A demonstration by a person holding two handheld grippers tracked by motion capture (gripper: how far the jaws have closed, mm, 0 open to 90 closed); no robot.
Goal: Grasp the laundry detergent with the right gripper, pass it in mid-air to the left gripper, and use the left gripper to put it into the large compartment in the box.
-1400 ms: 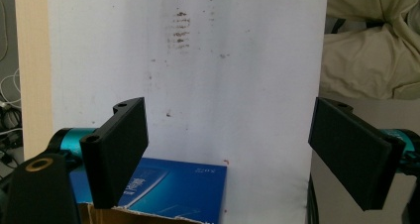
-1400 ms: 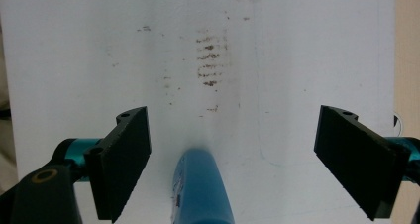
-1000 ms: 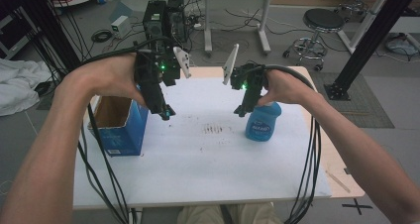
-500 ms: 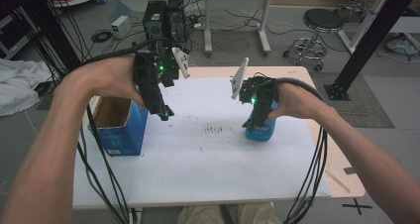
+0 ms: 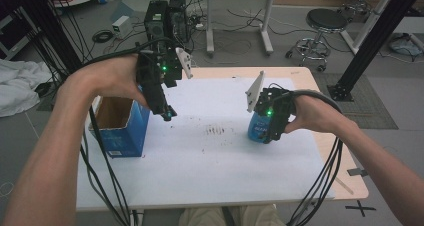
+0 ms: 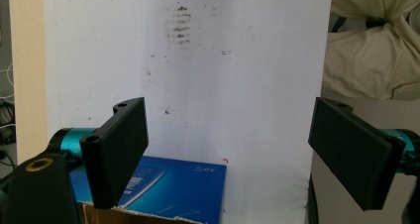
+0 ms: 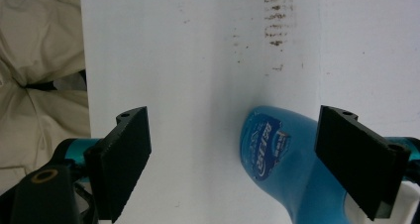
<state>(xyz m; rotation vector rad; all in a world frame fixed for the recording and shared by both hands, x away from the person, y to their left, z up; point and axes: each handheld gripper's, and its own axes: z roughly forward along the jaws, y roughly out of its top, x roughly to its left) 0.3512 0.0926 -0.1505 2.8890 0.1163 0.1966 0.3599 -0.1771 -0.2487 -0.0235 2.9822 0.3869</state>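
Two grippers: both held by a person above the white table (image 5: 210,176).
Right gripper (image 5: 269,136): jaws spread wide, grasping nothing, lowered right over the blue bottle (image 5: 256,128).
Bottle, seen from the right gripper: lies between the jaws, nearer the right-hand one, not pinched (image 7: 277,154).
Left gripper (image 5: 167,115): jaws released and empty, well apart from the bottle, just beside the box.
Blue box (image 5: 120,131): open-topped, far from the bottle, at the table's left edge.
Brown smudges (image 5: 217,131): between box and bottle.

The right gripper (image 5: 268,134) is down at a blue bottle (image 5: 257,128) near the tabletop's right edge, while the left gripper (image 5: 167,114) hovers beside a box (image 5: 120,131) at the left edge.
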